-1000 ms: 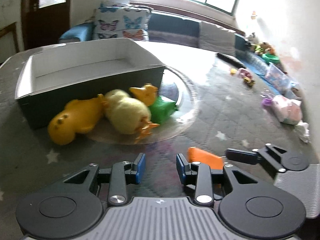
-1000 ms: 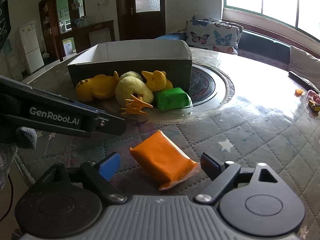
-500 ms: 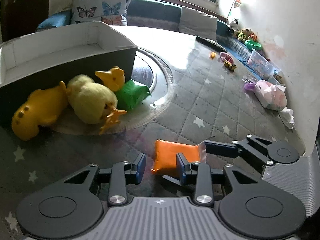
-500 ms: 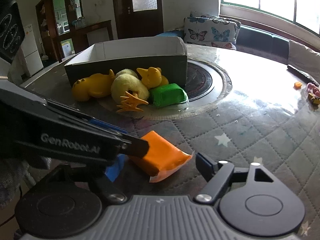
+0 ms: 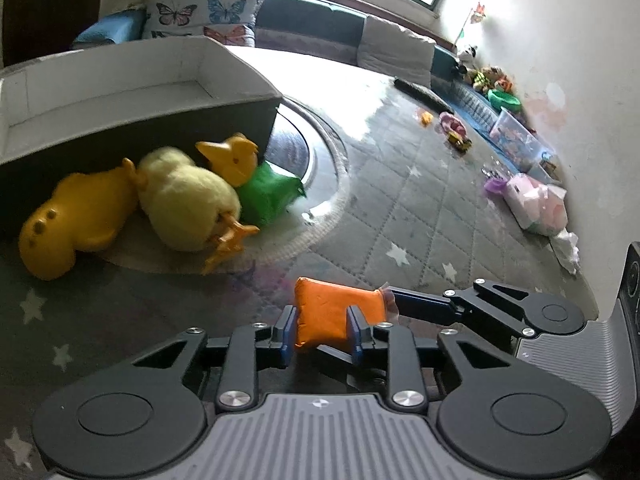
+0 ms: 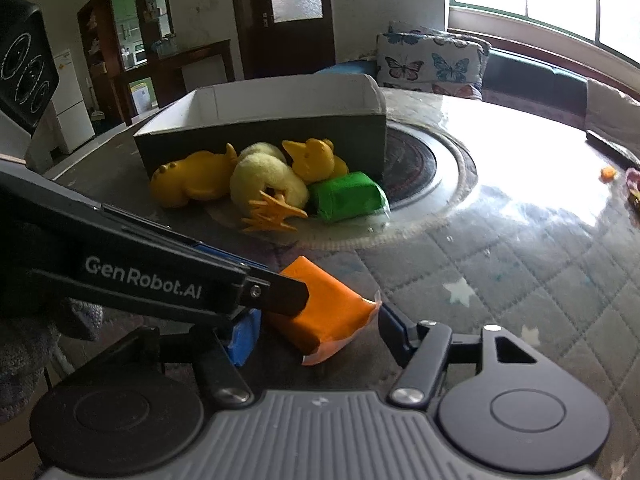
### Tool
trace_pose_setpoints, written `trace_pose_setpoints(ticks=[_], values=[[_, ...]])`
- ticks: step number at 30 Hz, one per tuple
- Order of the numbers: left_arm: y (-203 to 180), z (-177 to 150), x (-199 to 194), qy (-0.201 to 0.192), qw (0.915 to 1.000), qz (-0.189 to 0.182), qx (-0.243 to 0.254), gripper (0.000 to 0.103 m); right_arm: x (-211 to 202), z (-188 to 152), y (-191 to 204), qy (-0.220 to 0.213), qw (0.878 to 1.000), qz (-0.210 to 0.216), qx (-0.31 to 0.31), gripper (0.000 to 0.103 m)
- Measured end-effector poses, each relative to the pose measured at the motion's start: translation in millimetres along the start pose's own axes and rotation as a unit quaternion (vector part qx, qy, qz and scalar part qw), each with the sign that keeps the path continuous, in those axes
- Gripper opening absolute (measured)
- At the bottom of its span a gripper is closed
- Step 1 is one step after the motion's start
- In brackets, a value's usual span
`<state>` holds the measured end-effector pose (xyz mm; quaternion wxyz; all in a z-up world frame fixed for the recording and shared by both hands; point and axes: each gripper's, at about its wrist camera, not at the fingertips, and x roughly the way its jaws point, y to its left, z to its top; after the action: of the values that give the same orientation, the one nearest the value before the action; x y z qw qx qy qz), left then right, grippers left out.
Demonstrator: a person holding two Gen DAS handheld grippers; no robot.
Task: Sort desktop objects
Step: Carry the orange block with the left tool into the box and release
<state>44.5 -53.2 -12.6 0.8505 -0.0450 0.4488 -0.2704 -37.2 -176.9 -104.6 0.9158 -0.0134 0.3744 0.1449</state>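
An orange packet [image 5: 336,316] lies on the quilted table top. My left gripper [image 5: 321,340] has its two fingers around the packet's near end, close on both sides; whether they press it I cannot tell. My right gripper [image 6: 316,332] is open and straddles the same packet [image 6: 328,312] from the other side, with the left gripper's arm [image 6: 160,276] across its view. A green packet [image 5: 268,196], a fluffy yellow duck [image 5: 188,204], a small orange duck [image 5: 232,156] and a yellow rubber animal [image 5: 76,216] lie in front of an open dark box [image 5: 120,120].
The box and the toys sit on a round glass turntable [image 5: 320,160]. Small toys [image 5: 452,128], a pink bag [image 5: 536,208] and a clear tub [image 5: 516,140] lie at the table's far right by the wall. A sofa with butterfly cushions [image 5: 204,8] is behind.
My left gripper has moved right and forward onto the orange packet, which now sits between its fingers. My right gripper has stayed open around the packet.
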Motion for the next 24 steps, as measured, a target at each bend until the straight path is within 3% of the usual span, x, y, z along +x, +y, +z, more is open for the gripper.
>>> trace_pose_setpoints(ticks=[12,24], values=[[20.0,51.5,-24.3,-0.074,0.9965,0.038,-0.010,0.024,16.0,60.2,7.8,-0.057,0.997,0.012,-0.052,0.064],[55.5,120.6,-13.9,-0.125,0.9893,0.072,-0.021,0.024,60.0,141.2,11.3,-0.100,0.990,0.008,-0.102,0.064]])
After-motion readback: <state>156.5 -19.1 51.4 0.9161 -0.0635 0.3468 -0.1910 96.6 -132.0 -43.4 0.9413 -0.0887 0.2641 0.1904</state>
